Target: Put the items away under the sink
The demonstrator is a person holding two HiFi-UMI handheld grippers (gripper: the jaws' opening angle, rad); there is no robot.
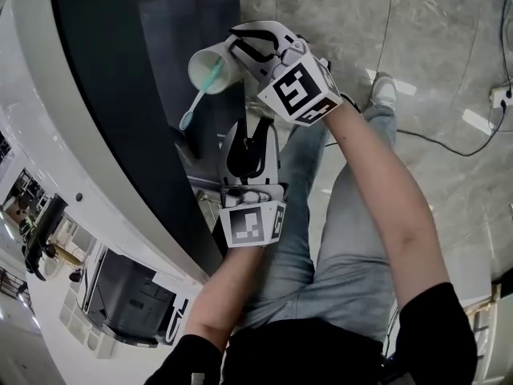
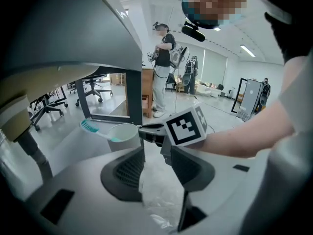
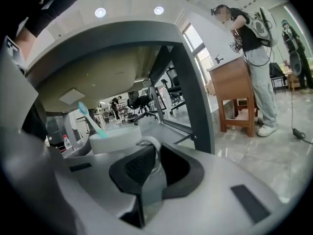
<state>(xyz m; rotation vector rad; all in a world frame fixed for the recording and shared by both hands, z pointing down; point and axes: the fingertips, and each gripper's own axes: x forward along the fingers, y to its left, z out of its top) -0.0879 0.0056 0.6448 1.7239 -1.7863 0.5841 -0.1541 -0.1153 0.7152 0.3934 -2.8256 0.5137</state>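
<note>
The right claw [image 1: 240, 52] is clenched on the loop handle of a white mug [image 1: 210, 70]. In the head view the mug hangs in the air at the claw's 9 o'clock, in front of the dark cabinet [image 1: 172, 30] below the curved white worktop [image 1: 48, 135]. The mug is plain and tipped so that its mouth faces the camera. A teal toothbrush [image 1: 196, 101] leans out of it, its bristle head toward 7 o'clock. The left claw [image 1: 248, 147] hovers at the mug's 6 o'clock, released, with only floor between its jaws. The grey marble floor [image 1: 433, 46] carries a power strip [image 1: 501, 95] at 3 o'clock. A wooden desk [image 3: 234, 89] and office chairs [image 3: 142, 102] stand beyond.
</note>
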